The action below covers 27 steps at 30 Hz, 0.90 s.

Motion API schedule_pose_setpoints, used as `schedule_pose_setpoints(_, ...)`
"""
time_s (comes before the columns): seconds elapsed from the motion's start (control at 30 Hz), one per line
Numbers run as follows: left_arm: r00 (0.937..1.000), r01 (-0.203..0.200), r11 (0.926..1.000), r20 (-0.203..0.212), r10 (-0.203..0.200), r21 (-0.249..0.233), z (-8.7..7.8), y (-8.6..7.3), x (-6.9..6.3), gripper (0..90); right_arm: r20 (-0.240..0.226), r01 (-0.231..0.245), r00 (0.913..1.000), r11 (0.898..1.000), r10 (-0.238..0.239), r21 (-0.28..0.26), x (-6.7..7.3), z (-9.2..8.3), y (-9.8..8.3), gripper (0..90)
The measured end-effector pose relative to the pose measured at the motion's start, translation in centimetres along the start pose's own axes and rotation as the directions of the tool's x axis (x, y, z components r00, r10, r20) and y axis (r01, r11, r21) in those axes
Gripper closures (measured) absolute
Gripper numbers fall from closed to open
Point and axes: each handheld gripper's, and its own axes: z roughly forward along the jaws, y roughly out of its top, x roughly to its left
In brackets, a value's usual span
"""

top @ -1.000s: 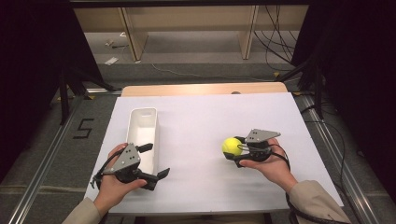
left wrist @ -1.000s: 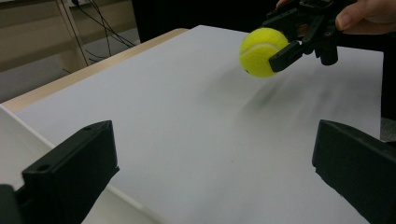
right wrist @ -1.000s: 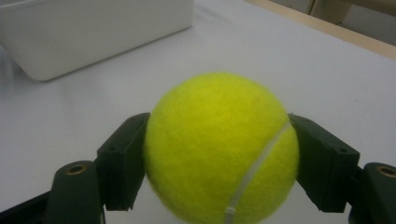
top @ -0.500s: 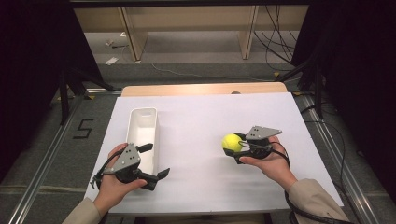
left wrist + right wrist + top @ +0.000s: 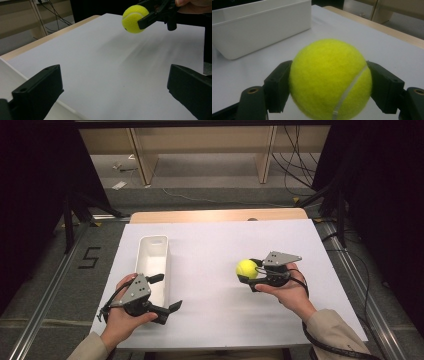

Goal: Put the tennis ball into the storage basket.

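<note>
A "5" [image 5: 89,258] was marked on the floor left of the tabletop [image 5: 215,245]; the ball [image 5: 247,268] showed a white seam but no readable brand. The right tool [image 5: 250,272] gripped the ball between its jaws, lifted above the white sheet, right of centre. The left tool [image 5: 167,295] stood open and empty, just beside the near end of the white bin [image 5: 153,262]. Bare sheet lay open between bin and ball, and toward the far edge.
</note>
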Motion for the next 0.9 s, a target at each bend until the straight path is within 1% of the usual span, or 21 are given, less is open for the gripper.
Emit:
schedule_pose_setpoints(0.03, 1.0000, -0.006, 1.0000, -0.001, 0.006, 0.000, 0.0, 0.0, 0.0, 0.0, 0.000, 0.002, 1.0000, 1.000, -0.002, -0.002, 0.0, 0.0, 0.0, 27.1)
schedule_pose_setpoints(0.1, 1.0000, 0.000, 1.0000, 0.001, 0.000, -0.001, 0.0, 0.0, 0.0, 0.0, 0.000, 0.001, 1.0000, 1.000, -0.001, -0.003, -0.1, 0.1, 0.1, 27.0)
schedule_pose_setpoints(0.2, 1.0000, -0.007, 1.0000, 0.002, 0.007, 0.001, 0.0, 0.0, 0.0, 0.0, -0.001, -0.002, 1.0000, 1.000, 0.002, -0.006, -0.1, 0.3, 0.2, 27.0)
schedule_pose_setpoints(0.4, 1.0000, 0.000, 1.0000, 0.002, 0.000, 0.001, 0.0, 0.0, 0.0, 0.0, 0.001, -0.002, 1.0000, 1.000, 0.002, -0.009, -0.1, 0.5, 0.4, 27.1)
schedule_pose_setpoints(0.43, 1.0000, -0.007, 1.0000, 0.000, 0.007, 0.001, 0.0, 0.0, 0.0, 0.0, 0.001, -0.003, 1.0000, 1.000, 0.003, -0.010, -0.1, 0.5, 0.5, 27.1)
schedule_pose_setpoints(0.5, 1.0000, -0.007, 1.0000, 0.001, 0.007, 0.001, 0.0, 0.0, 0.0, 0.0, 0.000, -0.002, 1.0000, 1.000, 0.002, -0.014, -0.1, 0.6, 0.5, 27.0)
schedule_pose_setpoints(0.57, 1.0000, -0.002, 1.0000, 0.003, 0.002, -0.001, 0.0, 0.0, 0.0, 0.0, 0.002, -0.001, 1.0000, 1.000, 0.001, -0.017, -0.1, 0.6, 0.6, 27.0)
schedule_pose_setpoints(0.67, 1.0000, -0.006, 1.0000, 0.001, 0.006, 0.001, 0.0, 0.0, 0.0, 0.0, 0.000, -0.001, 1.0000, 1.000, 0.001, -0.020, -0.1, 0.7, 0.8, 27.1)
schedule_pose_setpoints(0.7, 1.0000, 0.000, 1.0000, 0.001, 0.000, 0.002, 0.0, 0.0, 0.0, 0.0, -0.001, -0.002, 1.0000, 1.000, 0.002, -0.021, -0.1, 0.8, 0.8, 27.1)
schedule_pose_setpoints(0.9, 1.0000, 0.001, 1.0000, 0.002, -0.001, 0.002, 0.0, 0.0, 0.0, 0.0, -0.005, -0.001, 1.0000, 1.000, 0.001, -0.026, -0.1, 1.1, 1.1, 27.1)
